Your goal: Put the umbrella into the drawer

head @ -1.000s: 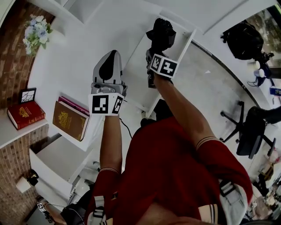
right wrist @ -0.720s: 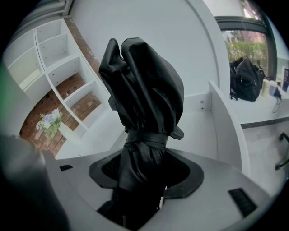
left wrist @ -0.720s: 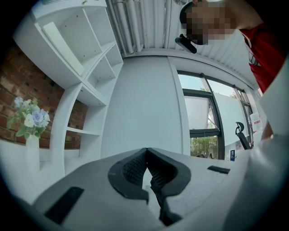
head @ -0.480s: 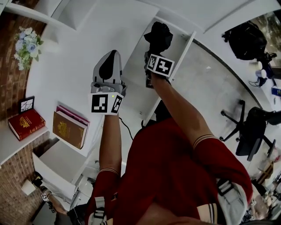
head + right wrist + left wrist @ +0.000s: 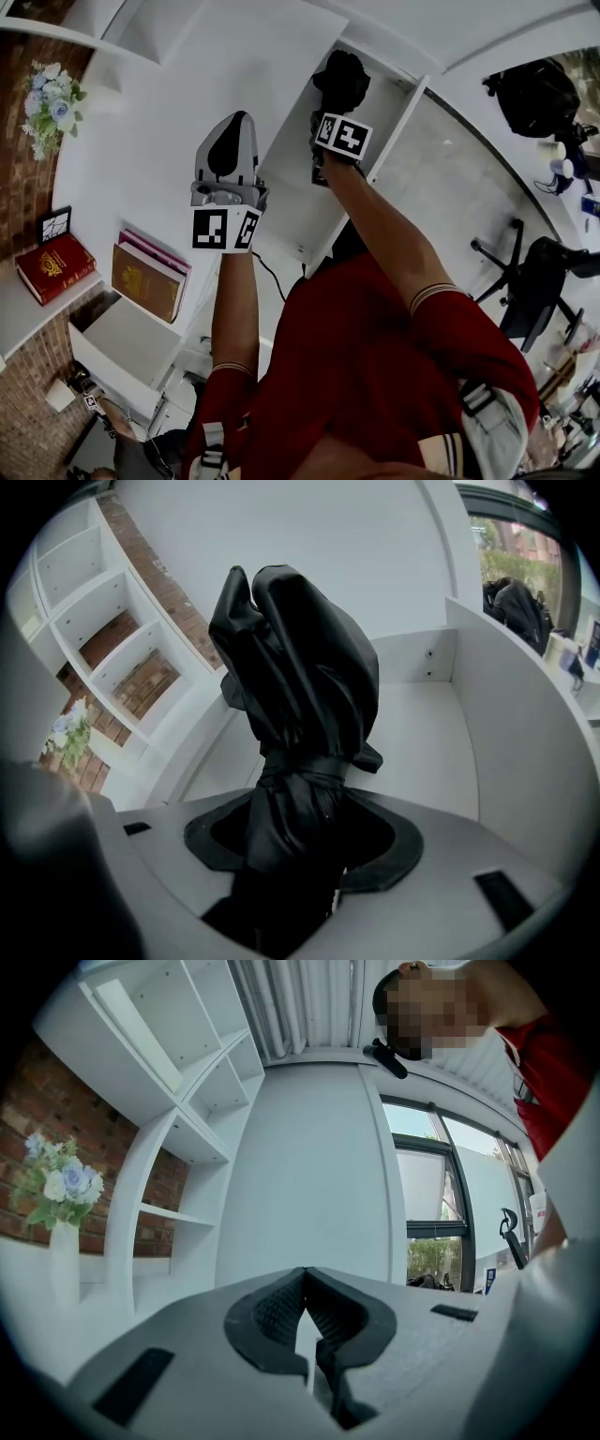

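A black folded umbrella [image 5: 342, 80] [image 5: 300, 686], bound with a strap, stands up out of my right gripper [image 5: 330, 108] [image 5: 300, 846], which is shut on its lower part. It hangs over the inside of an open white drawer [image 5: 295, 178] [image 5: 431, 733], tilted downward. Whether the umbrella touches the drawer floor I cannot tell. My left gripper [image 5: 240, 120] [image 5: 303, 1279] is shut with nothing in it. It sits left of the drawer, pointing level at a white cabinet front.
White shelves at the left hold a brown book [image 5: 150, 281], a red book [image 5: 52, 267] and a vase of flowers [image 5: 52, 108] [image 5: 61, 1185]. An office chair [image 5: 534, 281] and a black bag [image 5: 539, 94] are at the right, on the floor side.
My right gripper has sunk a little with the umbrella, closer to the drawer's inside. The left gripper has drifted slightly down and back, still shut.
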A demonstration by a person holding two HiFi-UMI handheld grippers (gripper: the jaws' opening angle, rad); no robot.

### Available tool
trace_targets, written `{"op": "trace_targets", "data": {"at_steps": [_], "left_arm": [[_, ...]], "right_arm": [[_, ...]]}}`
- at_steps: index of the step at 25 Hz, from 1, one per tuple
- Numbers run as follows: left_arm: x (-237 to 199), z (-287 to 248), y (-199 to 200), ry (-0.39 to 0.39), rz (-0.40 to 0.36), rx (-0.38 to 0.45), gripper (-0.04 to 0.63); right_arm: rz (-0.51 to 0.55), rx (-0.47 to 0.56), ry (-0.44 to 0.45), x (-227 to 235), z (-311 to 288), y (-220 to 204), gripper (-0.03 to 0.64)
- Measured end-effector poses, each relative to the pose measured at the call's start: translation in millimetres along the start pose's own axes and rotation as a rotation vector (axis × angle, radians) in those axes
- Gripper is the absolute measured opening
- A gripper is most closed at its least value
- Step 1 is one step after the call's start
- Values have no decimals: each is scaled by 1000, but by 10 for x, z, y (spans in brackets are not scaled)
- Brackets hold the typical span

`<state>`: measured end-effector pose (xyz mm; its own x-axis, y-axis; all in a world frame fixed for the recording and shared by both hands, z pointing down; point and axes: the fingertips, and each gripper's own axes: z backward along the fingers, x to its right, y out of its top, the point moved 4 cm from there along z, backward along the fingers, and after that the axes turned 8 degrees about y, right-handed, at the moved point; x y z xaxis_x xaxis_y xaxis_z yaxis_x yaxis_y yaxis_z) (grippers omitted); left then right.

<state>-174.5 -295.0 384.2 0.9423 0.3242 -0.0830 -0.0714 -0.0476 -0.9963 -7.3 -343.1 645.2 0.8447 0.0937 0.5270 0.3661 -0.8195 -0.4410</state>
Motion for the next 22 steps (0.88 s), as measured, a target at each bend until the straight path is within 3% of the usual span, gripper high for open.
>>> {"op": "trace_targets", "data": {"at_steps": [22], "left_arm": [[-227,-3,-177,66,-7,-53,6]], "right_arm": [[95,-81,-3,-65,-525,103,242]]}}
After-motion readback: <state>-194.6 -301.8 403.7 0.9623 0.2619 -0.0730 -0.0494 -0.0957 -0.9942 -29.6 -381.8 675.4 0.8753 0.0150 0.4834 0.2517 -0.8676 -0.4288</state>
